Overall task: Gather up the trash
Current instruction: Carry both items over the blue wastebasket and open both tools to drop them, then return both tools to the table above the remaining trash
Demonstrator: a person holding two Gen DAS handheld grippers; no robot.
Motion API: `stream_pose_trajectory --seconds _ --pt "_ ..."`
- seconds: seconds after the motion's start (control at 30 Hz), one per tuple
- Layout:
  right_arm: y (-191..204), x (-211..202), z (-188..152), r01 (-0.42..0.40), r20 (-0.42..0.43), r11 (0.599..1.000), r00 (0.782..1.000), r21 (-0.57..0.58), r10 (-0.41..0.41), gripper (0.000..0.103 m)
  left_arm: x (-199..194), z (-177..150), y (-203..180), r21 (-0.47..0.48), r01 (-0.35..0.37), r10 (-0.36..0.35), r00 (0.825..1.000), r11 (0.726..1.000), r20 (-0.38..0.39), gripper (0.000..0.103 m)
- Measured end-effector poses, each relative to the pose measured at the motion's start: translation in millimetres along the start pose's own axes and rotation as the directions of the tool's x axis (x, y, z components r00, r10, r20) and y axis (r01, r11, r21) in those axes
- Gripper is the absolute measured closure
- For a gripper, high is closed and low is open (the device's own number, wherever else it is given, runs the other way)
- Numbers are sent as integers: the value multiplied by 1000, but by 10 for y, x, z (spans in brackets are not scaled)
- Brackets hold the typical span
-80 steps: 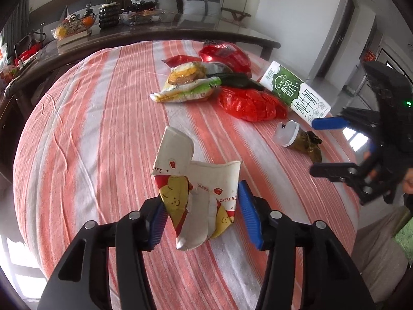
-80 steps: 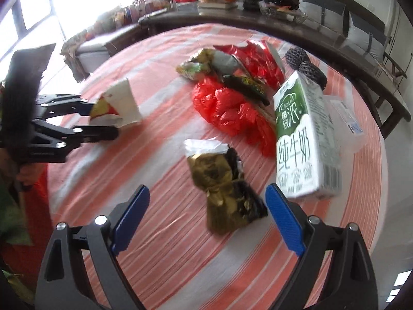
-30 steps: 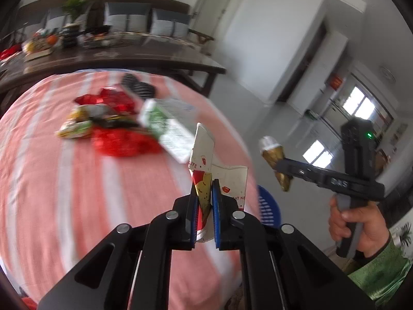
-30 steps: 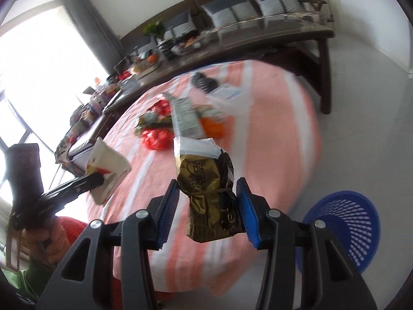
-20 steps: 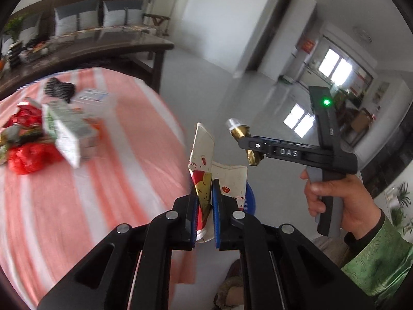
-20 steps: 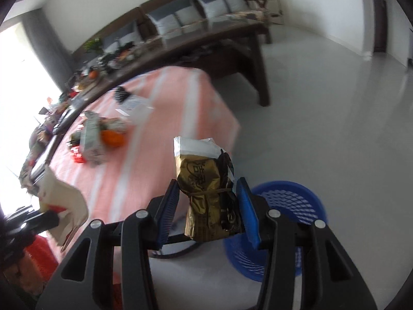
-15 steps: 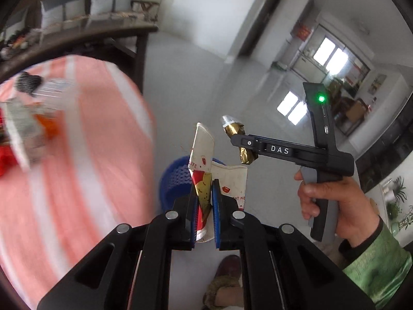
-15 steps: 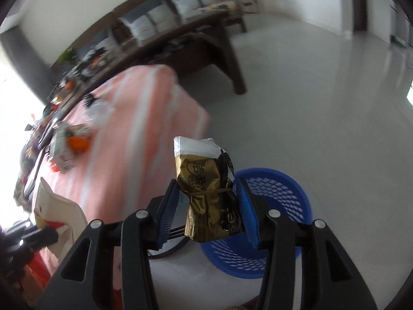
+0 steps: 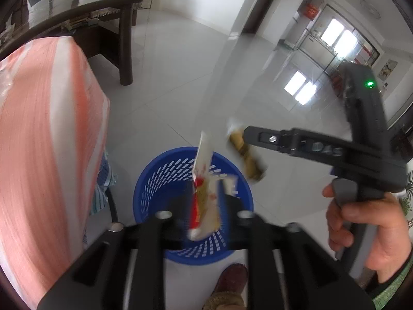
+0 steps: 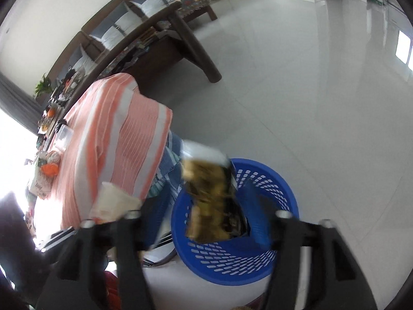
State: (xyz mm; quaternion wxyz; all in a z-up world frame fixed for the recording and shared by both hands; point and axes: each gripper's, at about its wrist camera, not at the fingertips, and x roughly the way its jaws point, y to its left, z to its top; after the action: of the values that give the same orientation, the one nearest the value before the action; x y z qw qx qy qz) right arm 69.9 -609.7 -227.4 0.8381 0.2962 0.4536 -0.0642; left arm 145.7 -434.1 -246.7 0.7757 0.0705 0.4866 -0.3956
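Note:
A blue plastic waste basket (image 9: 155,180) stands on the floor below both grippers; it also shows in the right wrist view (image 10: 278,193). My left gripper (image 9: 205,201) has its jaws apart, and the crushed white, red and yellow paper cup (image 9: 205,199) hangs blurred between them over the basket. My right gripper (image 10: 206,201) also has its jaws spread, with the gold and black wrapper (image 10: 211,196) blurred between them above the basket. In the left wrist view the right gripper (image 9: 309,149) and the wrapper (image 9: 247,157) are at the right.
The table with the orange-striped cloth (image 9: 46,129) stands left of the basket; more trash lies on it (image 10: 49,165). A dark wooden bench (image 9: 124,25) is behind. My shoe (image 9: 229,281) is by the basket. White tiled floor (image 10: 309,90) stretches to the right.
Both grippers swung from the table to above the blue basket. Both sets of jaws have opened; the cup and the wrapper are now loose and blurred between them.

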Motion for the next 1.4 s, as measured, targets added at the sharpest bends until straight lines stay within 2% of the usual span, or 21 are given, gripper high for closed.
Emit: stream_pose_trajectory --seconds 0.03,0.07,0.2,0.23,0.27,0.33,0.4,0.53,0.67,0.73,0.93,1.1,1.3,1.4 --pt "-29 -11 6 -2 5 1000 1000 14 2 32 27 -2 4 -2 -4 4 1000 1000 7 54" --pt "-48 -32 18 -14 11 1000 1000 21 13 32 28 -4 6 -5 -12 13 1000 1000 19 46" --pt "-82 -144 26 12 52 1000 999 7 -13 27 -277 -102 27 -1 -6 6 995 1000 101 31" --pt "-65 -169 29 25 63 1000 998 0 -25 24 -376 -105 38 5 -7 6 992 1000 125 24" --pt "-52 -199 29 42 76 999 996 -10 -41 21 -517 -149 24 13 -8 6 988 1000 157 21" --pt "21 -268 28 90 115 995 990 -35 -85 11 -851 -244 -17 28 -24 17 972 999 234 6" --pt "128 -346 11 120 162 991 981 -55 -110 10 -1192 -372 11 32 -49 37 952 998 303 5" --pt "426 -510 -71 148 257 984 959 -96 -119 8 -1703 -667 274 2 -116 108 931 993 349 5" --pt "880 -651 -308 116 341 978 939 -176 -50 7 -2139 -924 640 -39 -221 220 910 975 352 5" --pt "1113 -668 -475 107 353 966 935 -234 -18 7 -2360 -1077 891 -74 -265 274 895 961 351 5" --pt "1956 -631 -1069 84 337 900 939 -428 73 7 -2759 -1462 1630 -168 -360 395 867 918 304 5" --pt "2680 -481 -1454 7 247 840 957 -543 152 7 -2905 -1627 2141 -213 -394 437 870 894 227 5" --pt "3235 -125 -1702 -25 160 784 975 -621 157 7 -2987 -1804 2497 -286 -433 494 848 855 194 5" --pt "3335 -40 -1742 -20 144 769 979 -639 146 7 -3000 -1838 2652 -334 -423 498 848 842 181 5"
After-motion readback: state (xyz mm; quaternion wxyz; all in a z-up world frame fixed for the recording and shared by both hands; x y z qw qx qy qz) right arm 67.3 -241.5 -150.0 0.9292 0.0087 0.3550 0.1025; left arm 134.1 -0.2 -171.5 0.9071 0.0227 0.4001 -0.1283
